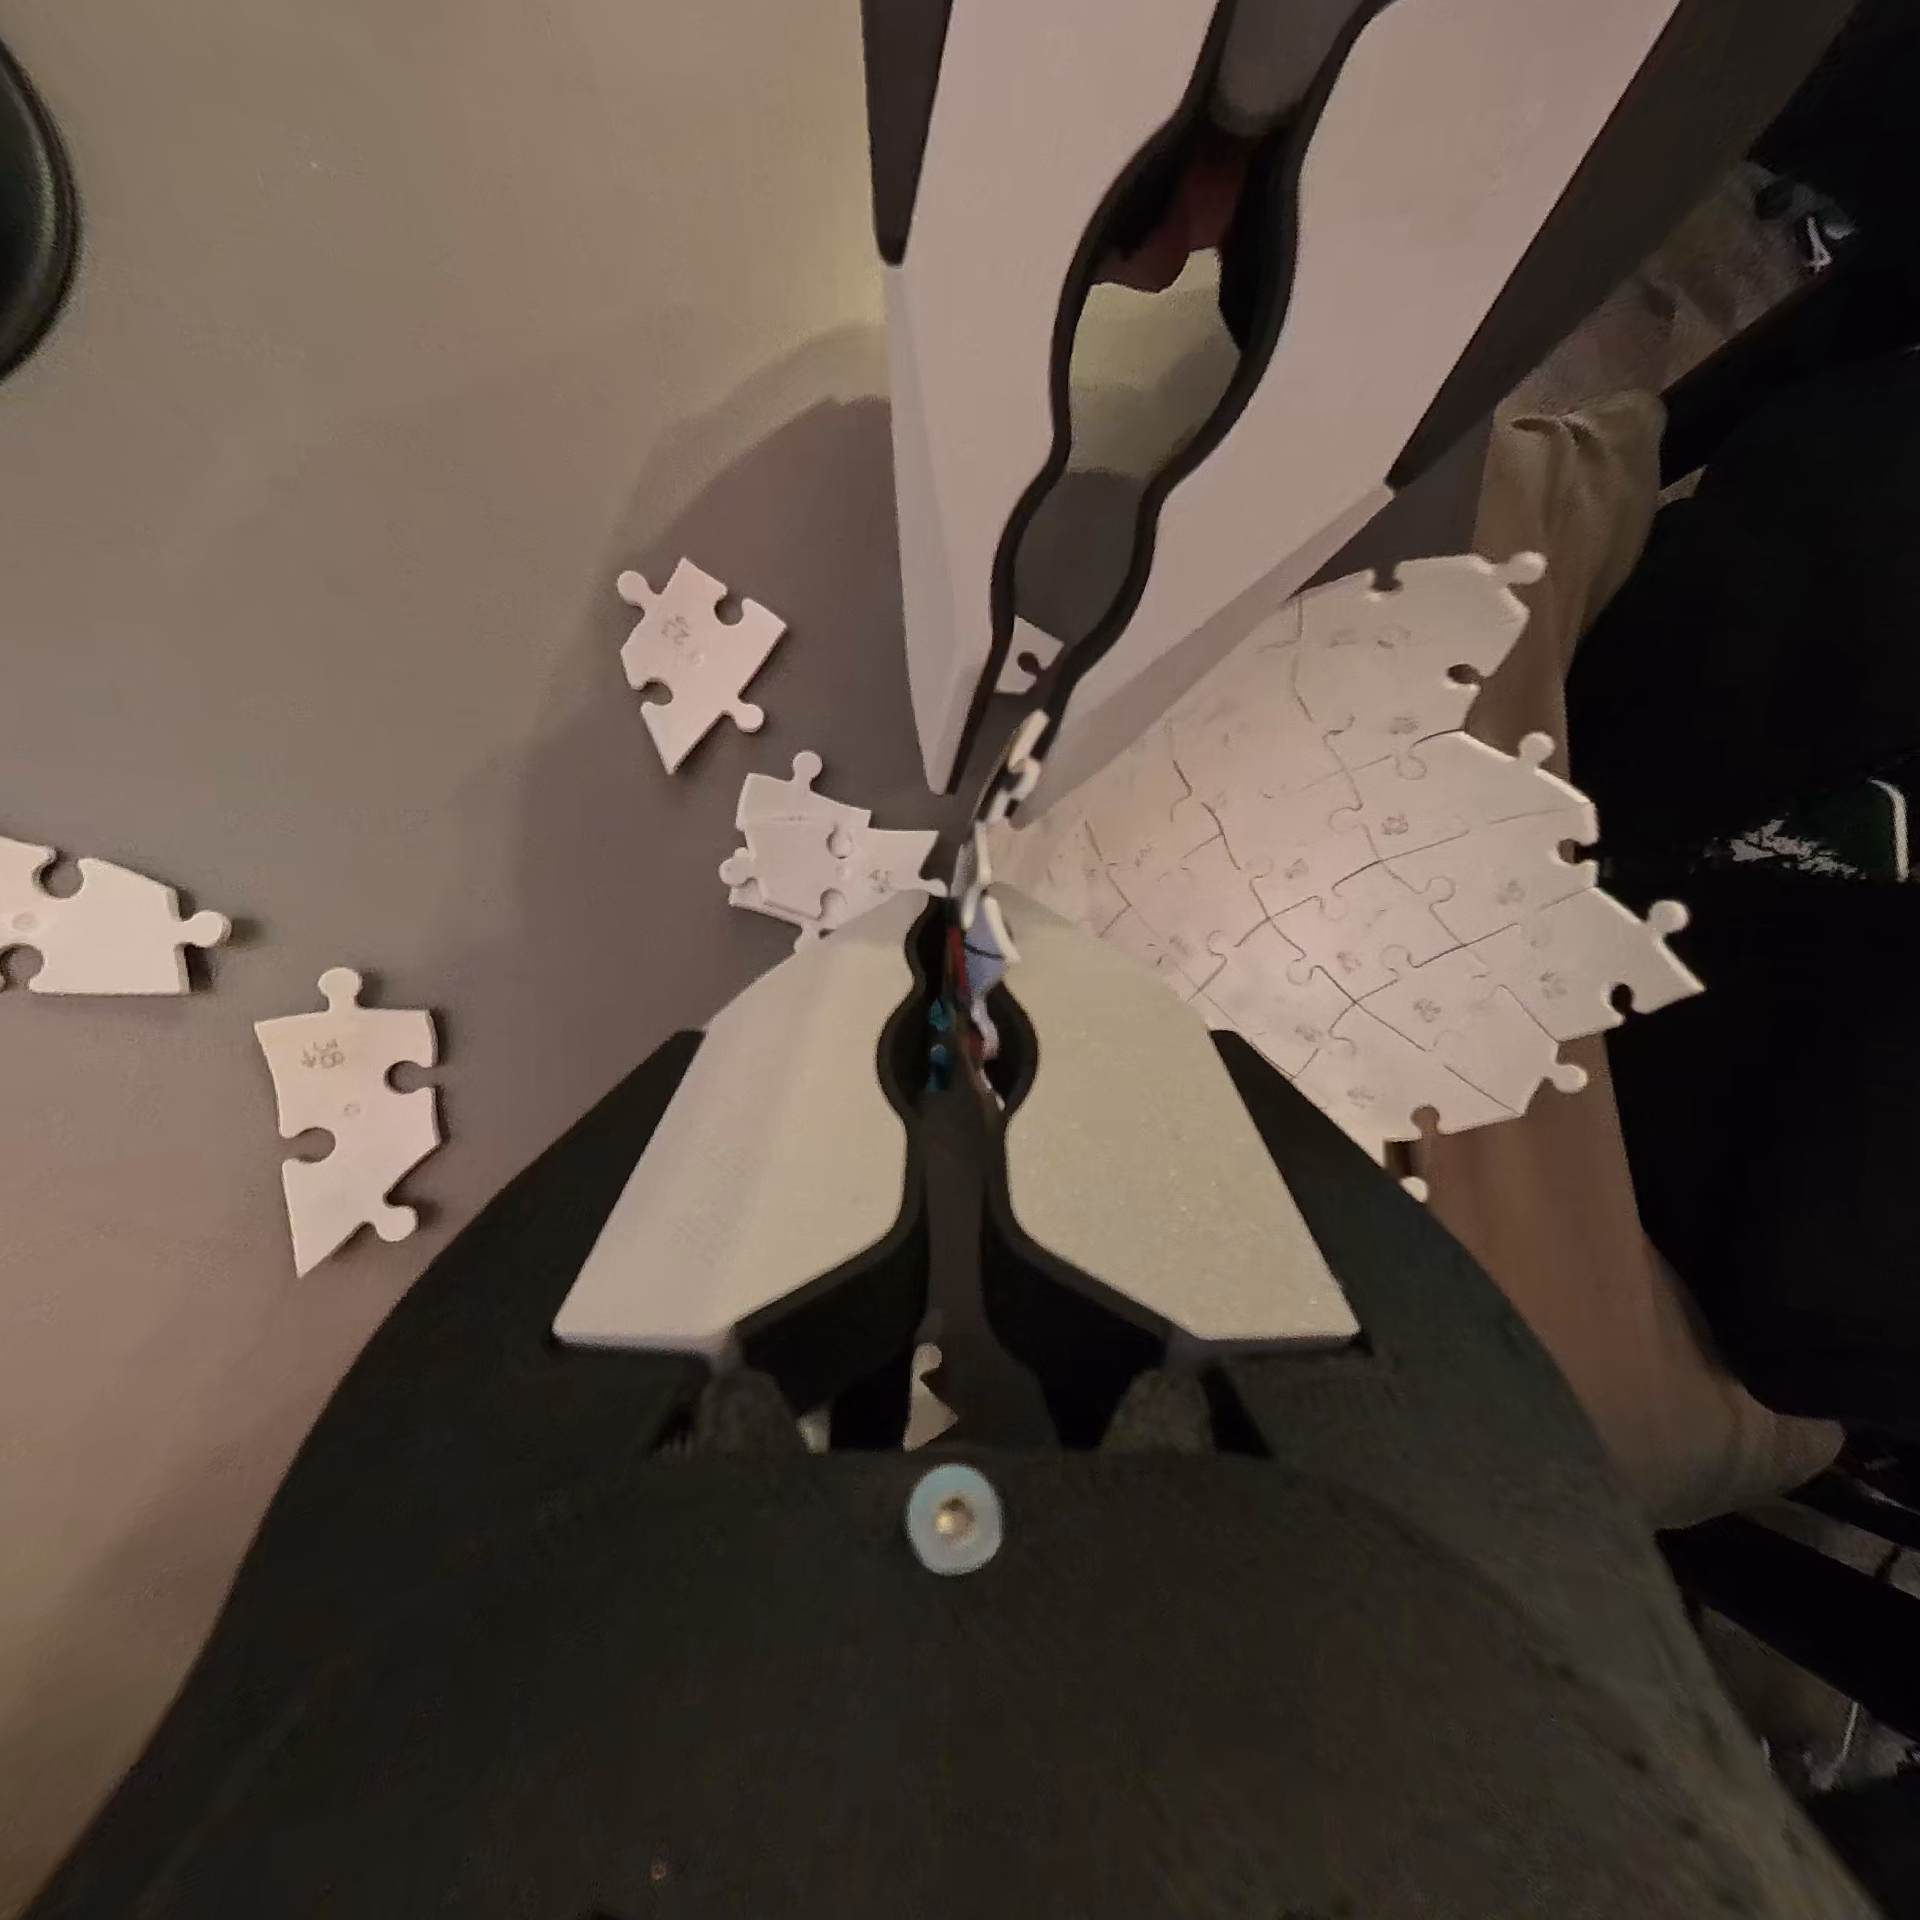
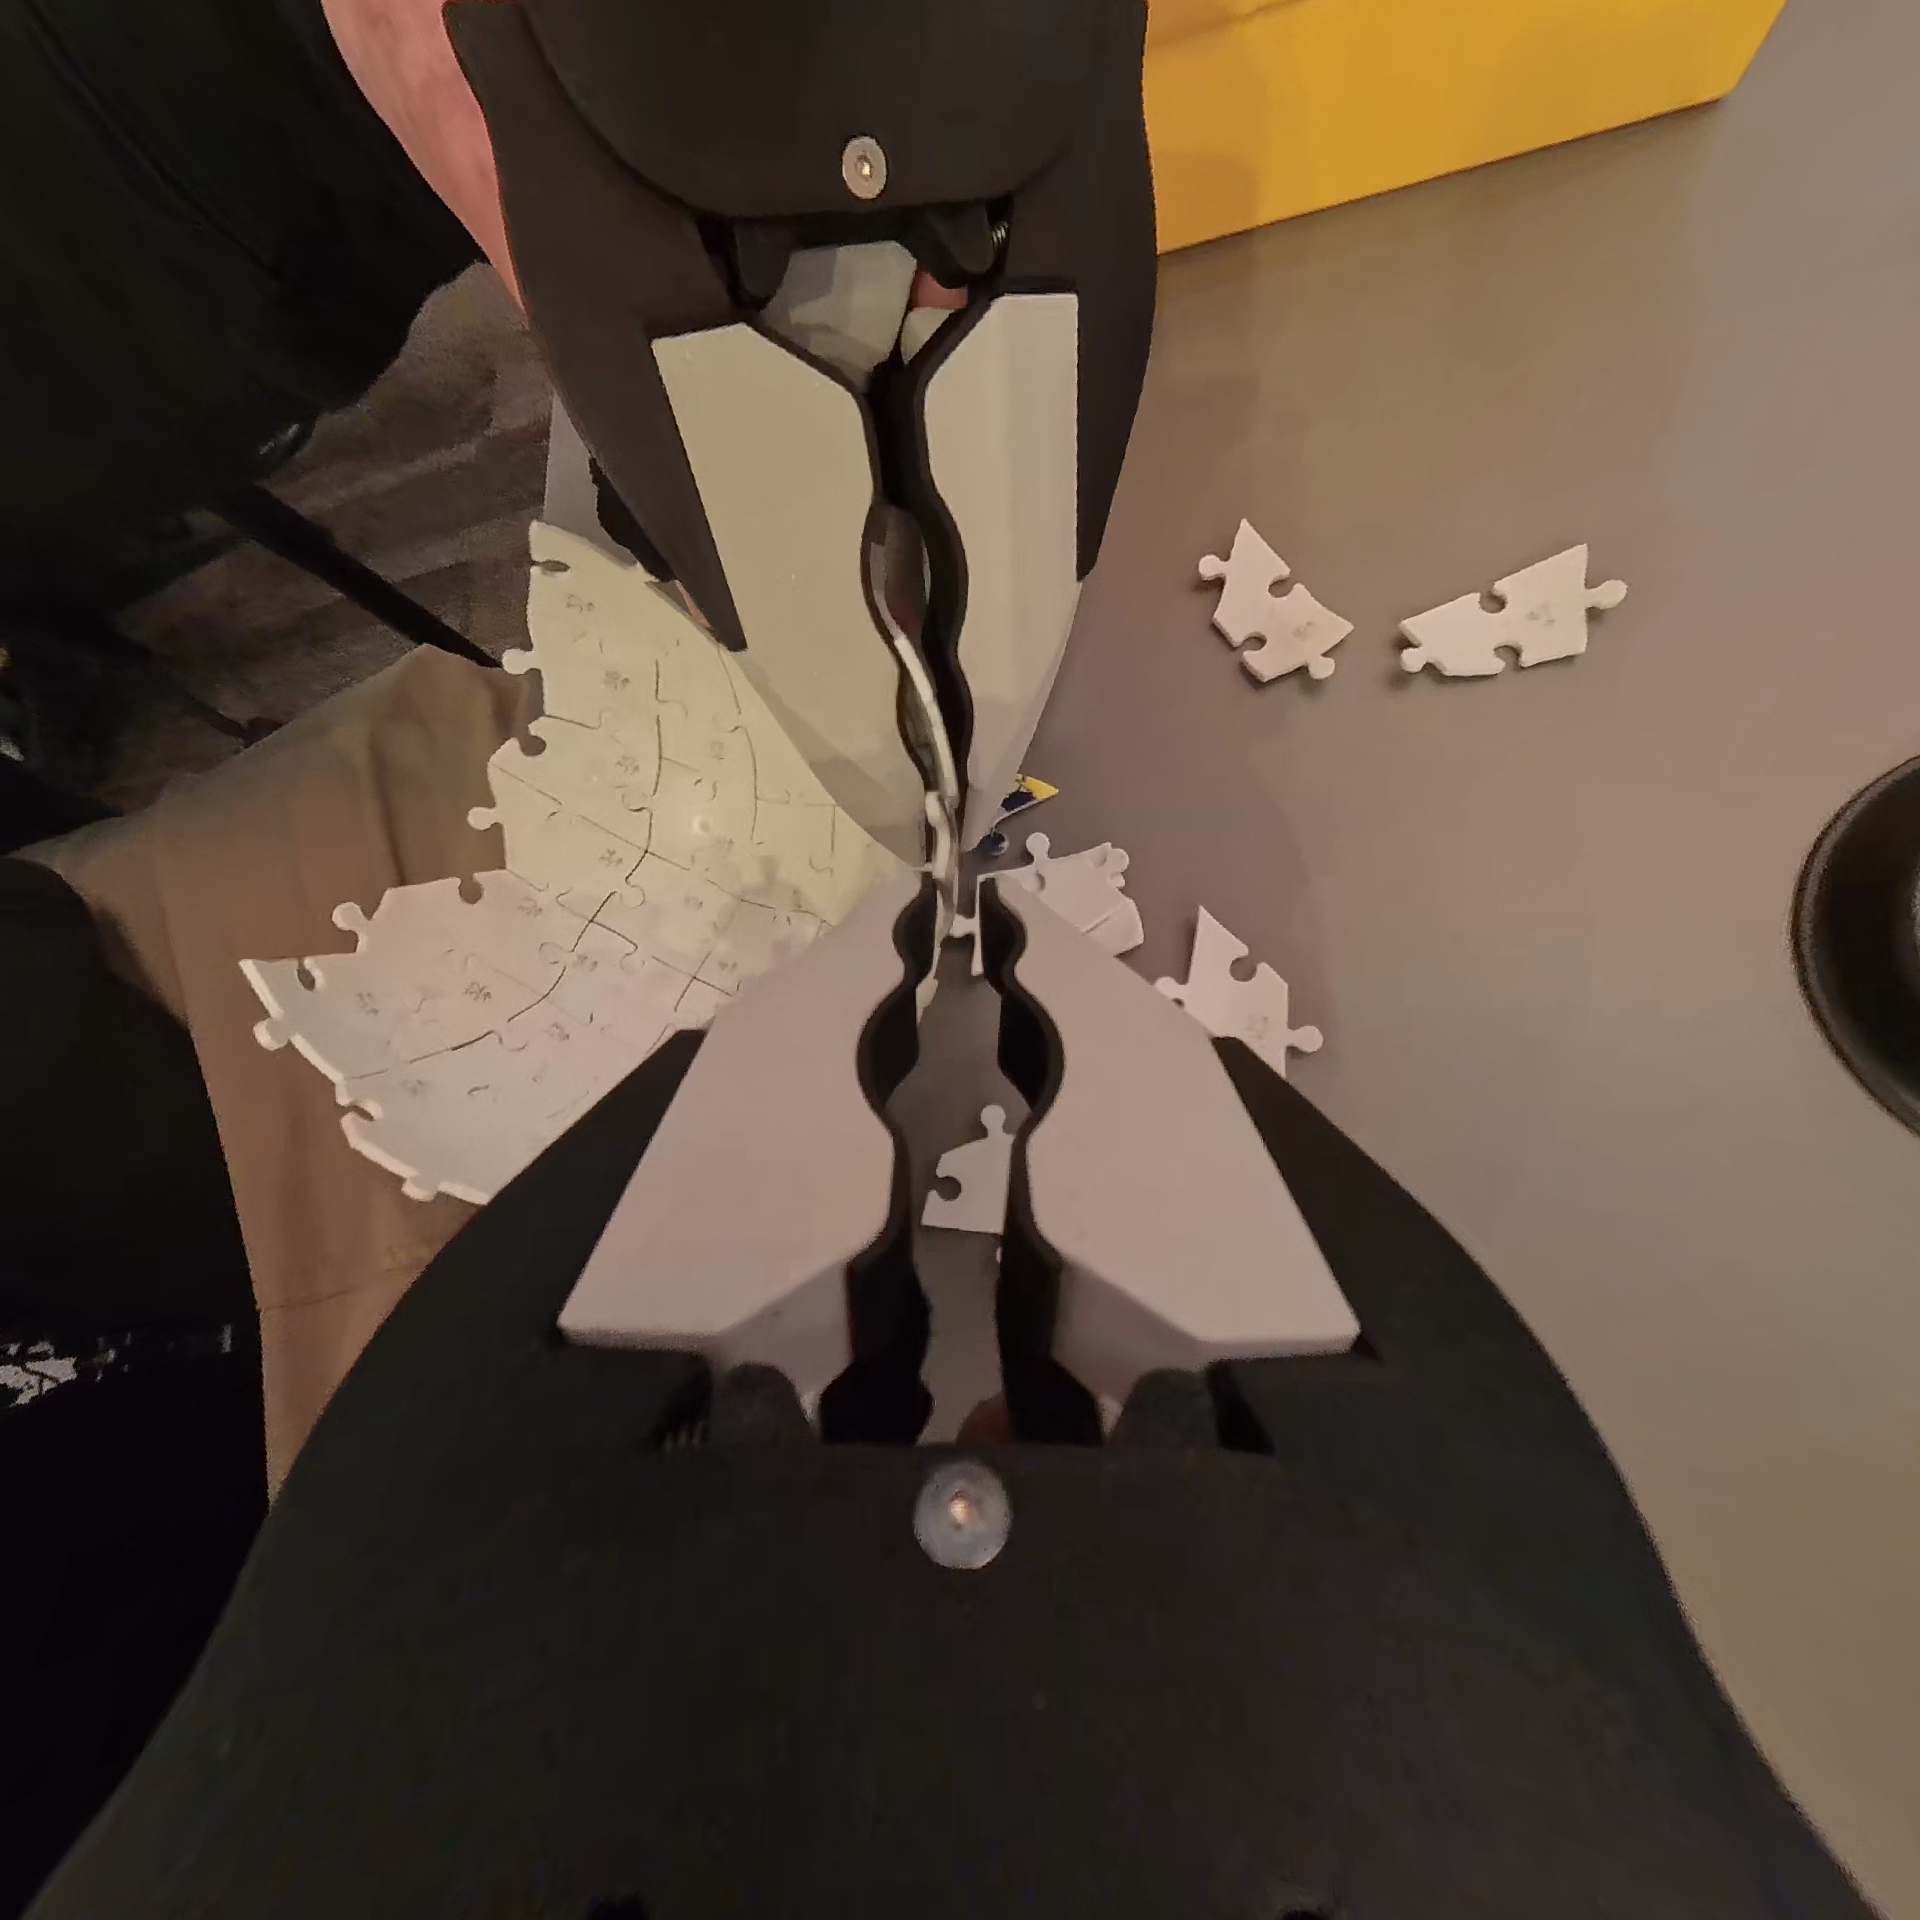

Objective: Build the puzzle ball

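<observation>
Roughly half built: the assembled puzzle-ball shell [image 1: 1340, 894], a curved patch of many joined white pieces, is held in the air between both tools. Left gripper [image 1: 971, 914] pinches the shell's edge; right gripper [image 2: 951, 883] is closed on a thin piece at that same edge. Loose pieces [image 1: 348, 1112] remain scattered on the grey tabletop [image 2: 1558, 1247]. Yellow box [image 2: 1455, 94] far right; dim room.

A grey desk [image 2: 1455, 416] carries a yellow box [image 2: 1403, 114] at its far edge and a black round object [image 2: 1870, 935] on the right
</observation>
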`<action>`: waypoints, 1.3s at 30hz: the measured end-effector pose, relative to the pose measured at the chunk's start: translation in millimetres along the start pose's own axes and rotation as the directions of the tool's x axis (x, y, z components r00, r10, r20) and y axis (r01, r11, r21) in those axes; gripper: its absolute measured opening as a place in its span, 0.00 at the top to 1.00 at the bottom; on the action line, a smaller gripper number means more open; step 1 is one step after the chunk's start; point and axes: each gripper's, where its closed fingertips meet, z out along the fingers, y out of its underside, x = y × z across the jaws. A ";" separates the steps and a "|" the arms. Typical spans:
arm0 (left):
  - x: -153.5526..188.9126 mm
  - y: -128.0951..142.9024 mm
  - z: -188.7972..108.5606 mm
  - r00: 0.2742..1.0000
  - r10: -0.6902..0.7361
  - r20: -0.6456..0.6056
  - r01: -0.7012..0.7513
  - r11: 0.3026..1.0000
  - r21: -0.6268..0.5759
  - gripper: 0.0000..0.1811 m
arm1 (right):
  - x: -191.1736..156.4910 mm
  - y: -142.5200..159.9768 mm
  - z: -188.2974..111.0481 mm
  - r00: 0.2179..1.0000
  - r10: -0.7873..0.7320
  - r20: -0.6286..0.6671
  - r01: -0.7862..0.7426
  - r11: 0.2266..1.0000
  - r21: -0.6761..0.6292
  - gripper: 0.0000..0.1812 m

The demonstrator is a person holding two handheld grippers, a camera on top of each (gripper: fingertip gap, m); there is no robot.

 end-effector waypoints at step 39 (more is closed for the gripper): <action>0.3 7.3 -4.9 0.999 0.020 0.037 -0.018 0.998 -0.052 0.98 | -6.9 15.2 18.5 0.988 0.119 0.093 -0.112 0.990 -0.080 1.00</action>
